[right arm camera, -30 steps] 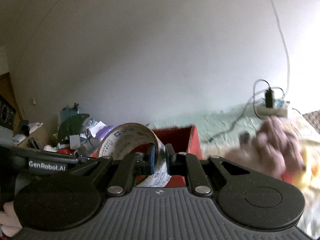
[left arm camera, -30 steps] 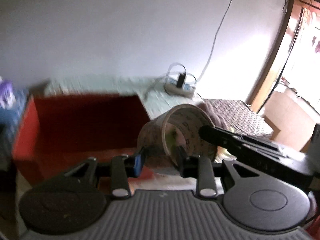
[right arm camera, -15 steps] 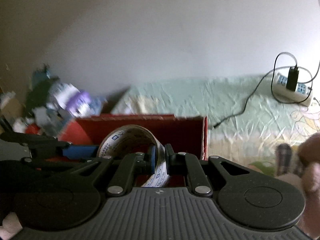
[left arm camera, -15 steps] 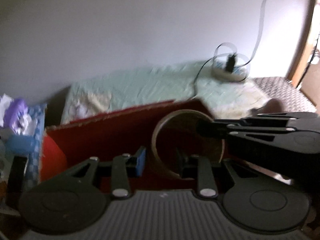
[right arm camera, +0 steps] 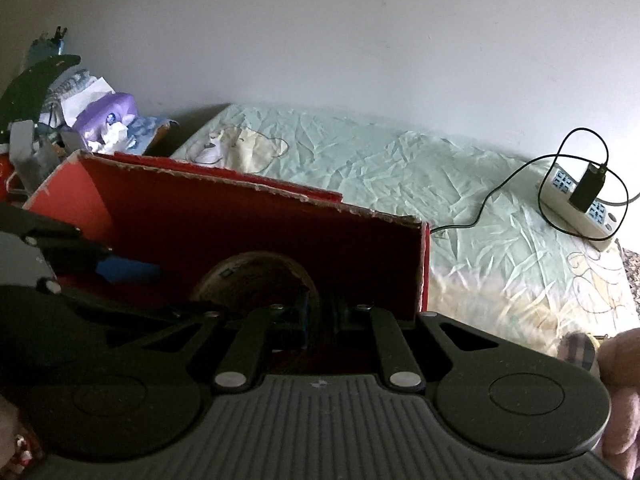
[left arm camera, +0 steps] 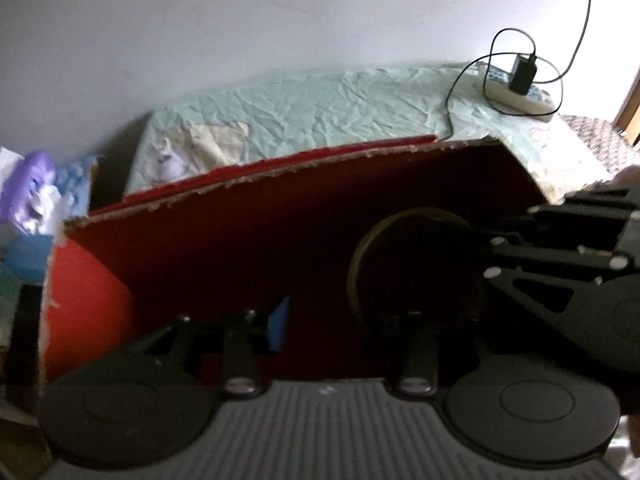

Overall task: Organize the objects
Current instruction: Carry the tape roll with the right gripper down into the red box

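Note:
A printed paper cup [left arm camera: 416, 268] [right arm camera: 256, 280] lies on its side, low inside the red cardboard box [left arm camera: 240, 240] [right arm camera: 240, 220], with its mouth towards the left wrist camera. My right gripper [right arm camera: 320, 312] is shut on the cup's rim and enters the left wrist view from the right [left arm camera: 492, 240]. My left gripper [left arm camera: 346, 320] is open. Its blue-padded finger stands clear of the cup, and its other finger sits by the lower rim. In the right wrist view it [right arm camera: 160, 292] reaches into the box from the left.
The box rests on a bed with a wrinkled pale green sheet [left arm camera: 320, 112] [right arm camera: 400, 168]. A power strip with a charger and cable [left arm camera: 516, 96] [right arm camera: 576, 204] lies at the far right. Cluttered packets [left arm camera: 32, 188] [right arm camera: 104, 120] pile up left of the box. A hand [right arm camera: 620, 380] shows at the right edge.
Both grippers have carried the cup from above the box's edge down into the red box. The left gripper's fingers have spread wider and no longer bracket the cup.

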`<state>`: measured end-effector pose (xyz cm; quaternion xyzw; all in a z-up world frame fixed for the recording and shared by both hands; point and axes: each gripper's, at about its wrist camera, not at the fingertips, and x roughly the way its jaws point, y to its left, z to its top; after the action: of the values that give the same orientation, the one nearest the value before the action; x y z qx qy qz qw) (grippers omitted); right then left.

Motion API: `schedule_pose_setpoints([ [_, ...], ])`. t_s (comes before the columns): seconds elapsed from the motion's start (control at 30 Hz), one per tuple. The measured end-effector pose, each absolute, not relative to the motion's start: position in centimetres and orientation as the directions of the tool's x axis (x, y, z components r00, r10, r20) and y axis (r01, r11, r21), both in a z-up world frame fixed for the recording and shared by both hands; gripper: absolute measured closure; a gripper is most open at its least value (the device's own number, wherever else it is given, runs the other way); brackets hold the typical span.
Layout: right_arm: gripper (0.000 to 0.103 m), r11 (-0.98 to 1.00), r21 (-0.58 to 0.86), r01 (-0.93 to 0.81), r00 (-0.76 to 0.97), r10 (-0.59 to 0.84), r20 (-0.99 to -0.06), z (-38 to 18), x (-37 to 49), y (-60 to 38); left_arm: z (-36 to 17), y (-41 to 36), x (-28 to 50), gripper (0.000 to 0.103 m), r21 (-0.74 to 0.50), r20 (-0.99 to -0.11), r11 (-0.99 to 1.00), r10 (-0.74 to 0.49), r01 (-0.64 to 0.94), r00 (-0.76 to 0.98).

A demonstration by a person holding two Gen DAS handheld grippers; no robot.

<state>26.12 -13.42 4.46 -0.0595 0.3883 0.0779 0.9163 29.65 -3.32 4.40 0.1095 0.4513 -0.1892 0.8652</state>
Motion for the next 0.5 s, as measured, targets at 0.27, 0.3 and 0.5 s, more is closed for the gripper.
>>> schedule_pose_setpoints([
  [0.27, 0.084, 0.987, -0.048, -0.153, 0.696, 0.073, -0.714, 4.51, 26.15, -13.61, 4.28, -3.22, 29.68, 0.044, 0.028, -0.821, 0.919, -0.203, 0.394, 0.533],
  [0.3, 0.084, 0.988, -0.047, -0.150, 0.698, 0.072, -0.712, 4.52, 26.13, -13.62, 4.29, -3.28, 29.62, 0.044, 0.035, -0.818, 0.919, -0.199, 0.392, 0.540],
  [0.5, 0.084, 0.985, -0.061, -0.162, 0.689, 0.069, -0.722, 4.39, 26.29, -13.26, 4.09, -3.34, 29.88, 0.043, 0.035, -0.828, 0.919, -0.194, 0.393, 0.526],
])
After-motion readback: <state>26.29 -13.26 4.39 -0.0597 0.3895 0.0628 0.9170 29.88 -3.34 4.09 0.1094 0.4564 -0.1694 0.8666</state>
